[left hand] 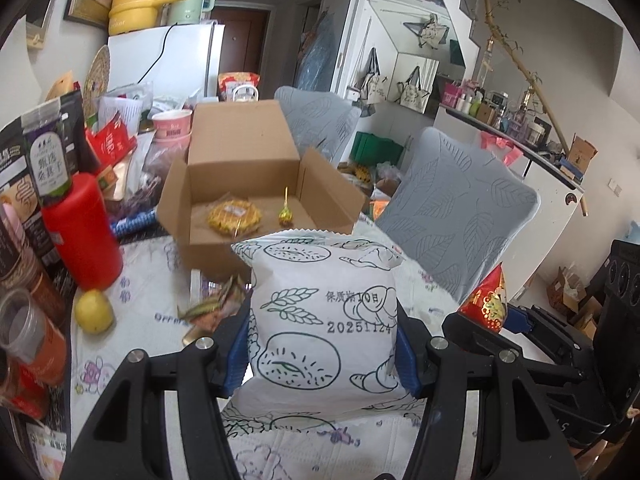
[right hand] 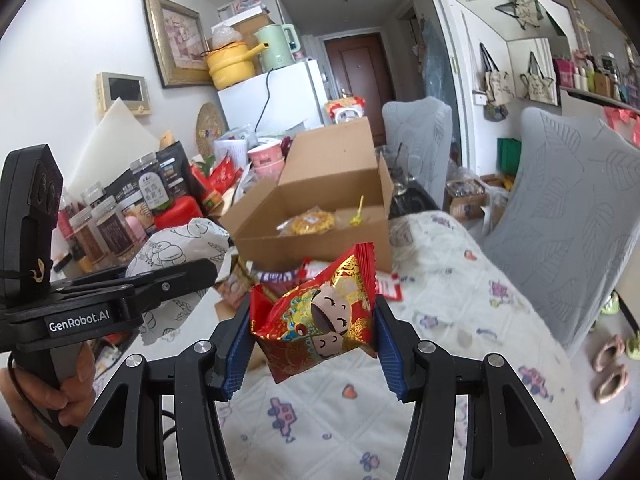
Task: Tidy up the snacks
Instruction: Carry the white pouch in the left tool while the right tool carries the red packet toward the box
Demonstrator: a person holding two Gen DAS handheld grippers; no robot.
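Observation:
My left gripper (left hand: 322, 344) is shut on a white snack bag (left hand: 320, 320) printed with bread drawings, held above the table. My right gripper (right hand: 312, 332) is shut on a red and gold snack packet (right hand: 320, 316), also lifted off the table. Ahead of both stands an open cardboard box (left hand: 244, 168) holding a yellow wrapped pastry (left hand: 234, 216) and a gold-wrapped lollipop (left hand: 285, 214). In the right wrist view the box (right hand: 320, 216) sits beyond the packet, and the white bag (right hand: 176, 248) shows at the left in the other gripper. Several loose snack wrappers (right hand: 280, 276) lie before the box.
A red canister (left hand: 82, 232), a lemon (left hand: 94, 310), jars and packets (left hand: 36, 184) crowd the table's left side. Two grey-covered chairs (left hand: 460, 208) stand at the right edge of the table. A person's hand (right hand: 68, 384) holds the left gripper's handle. A white fridge (left hand: 168, 56) stands behind.

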